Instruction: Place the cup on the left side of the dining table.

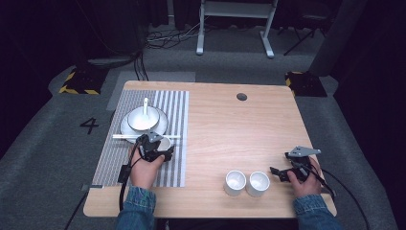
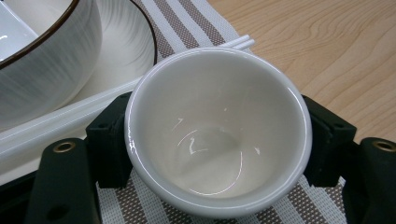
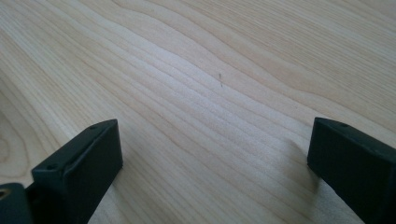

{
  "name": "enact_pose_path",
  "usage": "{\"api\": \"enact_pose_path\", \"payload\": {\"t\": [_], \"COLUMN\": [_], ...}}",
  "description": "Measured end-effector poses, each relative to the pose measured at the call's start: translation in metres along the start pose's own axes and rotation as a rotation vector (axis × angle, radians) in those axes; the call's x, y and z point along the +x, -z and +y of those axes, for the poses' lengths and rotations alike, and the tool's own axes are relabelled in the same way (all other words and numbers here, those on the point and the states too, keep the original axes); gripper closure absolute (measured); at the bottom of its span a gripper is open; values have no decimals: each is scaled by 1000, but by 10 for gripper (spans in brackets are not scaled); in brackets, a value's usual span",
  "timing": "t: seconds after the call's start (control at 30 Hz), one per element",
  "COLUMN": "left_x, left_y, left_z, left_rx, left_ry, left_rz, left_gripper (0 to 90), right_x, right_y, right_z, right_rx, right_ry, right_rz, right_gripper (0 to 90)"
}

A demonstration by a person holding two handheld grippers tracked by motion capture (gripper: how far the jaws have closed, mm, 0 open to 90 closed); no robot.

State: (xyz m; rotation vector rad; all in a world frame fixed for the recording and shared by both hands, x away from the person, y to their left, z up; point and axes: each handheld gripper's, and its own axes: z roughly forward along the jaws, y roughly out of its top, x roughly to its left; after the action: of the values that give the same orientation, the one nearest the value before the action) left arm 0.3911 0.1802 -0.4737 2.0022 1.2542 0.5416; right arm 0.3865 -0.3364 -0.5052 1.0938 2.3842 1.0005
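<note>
On the left, my left gripper (image 1: 160, 152) has its jaws clamped on a small white cup (image 2: 217, 126), one jaw against each side of the wall, mouth facing up toward the camera. The cup sits squarely between the fingers (image 2: 112, 140), so there is no offset to correct. It is over the striped mat (image 1: 143, 165), though I cannot tell from these views whether its base touches the weave or rides just above it.

Just beyond the fingertips lies a pair of white chopsticks (image 1: 143, 136), their long axis running crosswise to my jaws, and past them a bowl (image 2: 42, 56) on a plate (image 2: 126, 46), with a white spoon (image 1: 145, 106) standing in the bowl. That is the relation I judge the next move turns on: any push forward takes the cup into the chopsticks, so it should either go straight down where it is or come back and away.

Moving right, two more white cups (image 1: 246, 183) stand side by side, touching, on the bare table (image 1: 230, 129), well apart from the left fingers and just to the inner side of my right gripper (image 1: 282, 172). That gripper is by far the nearer one to them. Its jaws stand wide apart with nothing between them but wood grain, resting low over the tabletop.
</note>
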Motion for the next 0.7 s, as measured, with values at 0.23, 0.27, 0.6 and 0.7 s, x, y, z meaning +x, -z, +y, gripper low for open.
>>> {"api": "enact_pose_path", "payload": {"t": [0.23,0.27,0.6,0.7], "left_x": [-4,-5,-13,-17], "left_y": [2,4,29,40], "left_z": [-1,0,8,8], "left_rx": [-17,-20,-91,-104], "left_ry": [-26,-31,-25,-36], "left_rz": [34,38,51,49], "left_gripper": [251,249,213,213], "right_x": [0,0,0,0], "right_y": [0,0,0,0], "right_z": [0,0,0,0], "right_rx": [0,0,0,0], "right_ry": [0,0,0,0], "right_rz": [0,0,0,0], "right_gripper": [34,34,34,34]}}
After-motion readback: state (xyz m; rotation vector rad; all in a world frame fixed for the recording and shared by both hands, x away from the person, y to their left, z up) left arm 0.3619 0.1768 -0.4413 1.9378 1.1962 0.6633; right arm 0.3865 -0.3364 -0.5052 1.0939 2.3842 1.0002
